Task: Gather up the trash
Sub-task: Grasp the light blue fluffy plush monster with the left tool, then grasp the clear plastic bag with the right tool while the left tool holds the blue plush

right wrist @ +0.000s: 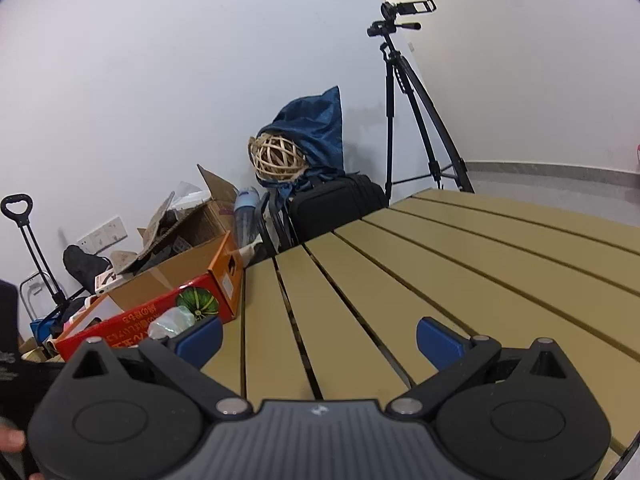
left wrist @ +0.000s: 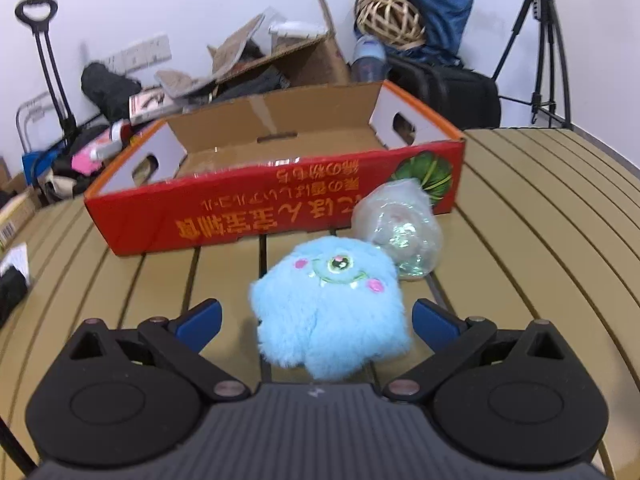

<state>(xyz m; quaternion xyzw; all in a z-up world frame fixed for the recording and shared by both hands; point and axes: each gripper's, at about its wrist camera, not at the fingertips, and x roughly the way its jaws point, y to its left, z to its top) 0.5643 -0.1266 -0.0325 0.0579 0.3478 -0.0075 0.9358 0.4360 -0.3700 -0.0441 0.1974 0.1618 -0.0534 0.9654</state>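
Observation:
A fluffy blue one-eyed plush toy [left wrist: 332, 304] lies on the slatted tan table [left wrist: 540, 220], between the blue fingertips of my open left gripper [left wrist: 318, 320], which do not touch it. Just behind it a crumpled clear plastic bag [left wrist: 400, 232] rests against the front wall of a shallow red cardboard box [left wrist: 272, 204] with an open top. In the right wrist view the same box [right wrist: 160, 312] and plastic bag [right wrist: 170, 322] sit at the far left. My right gripper [right wrist: 320, 340] hangs open over bare table slats [right wrist: 460, 260], holding nothing.
Behind the table are a brown carton of clutter [left wrist: 280, 60], a black bag [left wrist: 452, 92], a wicker ball [left wrist: 390, 16] in blue cloth, a tripod [right wrist: 404, 92] and a hand cart [left wrist: 44, 64]. Part of a hand [right wrist: 10, 438] shows at the lower left of the right wrist view.

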